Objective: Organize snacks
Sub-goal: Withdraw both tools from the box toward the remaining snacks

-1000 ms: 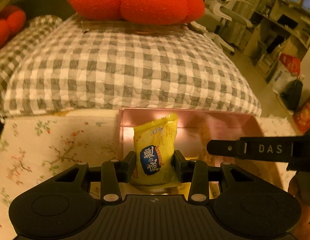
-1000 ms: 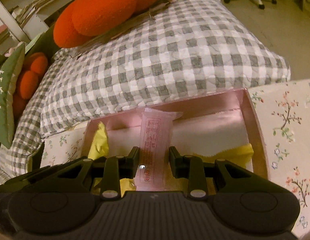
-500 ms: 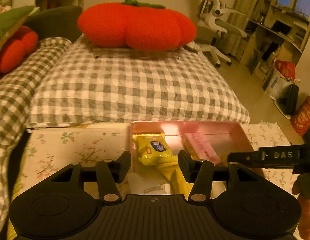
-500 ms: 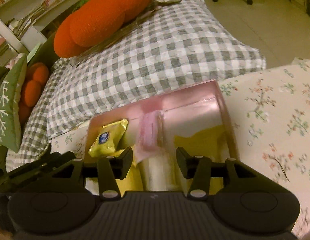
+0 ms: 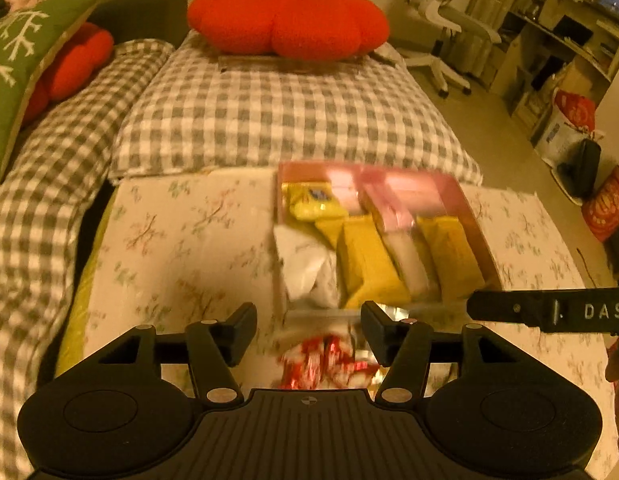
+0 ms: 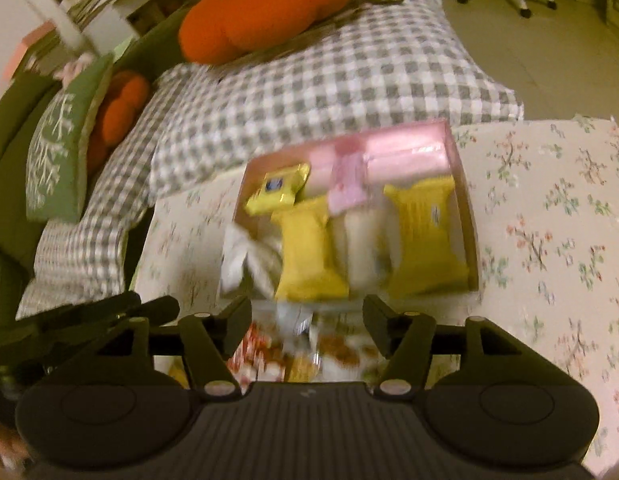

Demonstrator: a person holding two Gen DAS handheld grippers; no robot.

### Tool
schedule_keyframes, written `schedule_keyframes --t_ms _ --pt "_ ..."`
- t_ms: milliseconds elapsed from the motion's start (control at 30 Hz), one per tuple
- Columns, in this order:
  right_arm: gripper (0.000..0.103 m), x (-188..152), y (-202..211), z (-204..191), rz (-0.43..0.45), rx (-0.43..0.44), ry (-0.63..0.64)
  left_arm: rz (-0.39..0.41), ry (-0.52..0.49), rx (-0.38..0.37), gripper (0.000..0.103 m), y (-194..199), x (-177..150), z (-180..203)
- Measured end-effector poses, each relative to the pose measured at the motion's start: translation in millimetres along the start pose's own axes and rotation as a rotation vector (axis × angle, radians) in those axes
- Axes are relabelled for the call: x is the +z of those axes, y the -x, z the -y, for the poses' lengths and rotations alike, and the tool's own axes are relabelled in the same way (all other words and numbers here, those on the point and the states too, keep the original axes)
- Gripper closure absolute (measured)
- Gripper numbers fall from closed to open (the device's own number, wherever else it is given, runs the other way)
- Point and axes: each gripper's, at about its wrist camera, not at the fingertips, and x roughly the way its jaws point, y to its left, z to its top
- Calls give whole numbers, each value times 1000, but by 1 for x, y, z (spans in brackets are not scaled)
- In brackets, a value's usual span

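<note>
Snacks (image 5: pixel 369 264) sit packed upright in the pink box (image 6: pixel 463 184) on the counter (image 5: pixel 181 240); both claws (image 5: pixel 308 330) (image 6: pixel 307 326), just spreading, hold nothing. Crowded packets could topple or spill out.

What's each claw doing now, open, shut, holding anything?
Left claw: open, holding nothing; jaws have just been opening.
Right claw: open, holding nothing; jaws have just been opening.

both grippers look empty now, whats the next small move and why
Probably lower the left gripper onto the red-and-white wrappers lying just outside the pink box. Both it and the right gripper have just been opening, nothing is between them, and those snacks remain unsorted.
</note>
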Motion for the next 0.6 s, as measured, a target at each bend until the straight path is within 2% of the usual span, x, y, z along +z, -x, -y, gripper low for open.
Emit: schedule_keyframes --t_ms 100,233,333,400,467,600 --pt "41 -10 7 -5 -47 -27 5 -11 -23 -2 38 15 -15 1" --pt "37 -25 20 -18 -67 -29 37 -56 -38 -9 36 28 -37 5" --pt "35 -37 30 -27 -63 -40 49 -92 2 -24 31 36 -50 7" --pt "35 -43 36 -28 -52 -42 41 -107 47 -18 21 41 -59 7" --pt "34 -52 44 -29 -32 -42 36 -110 94 20 21 46 -69 9" --pt "26 -65 51 -33 3 -65 75 -110 136 38 21 48 -89 12"
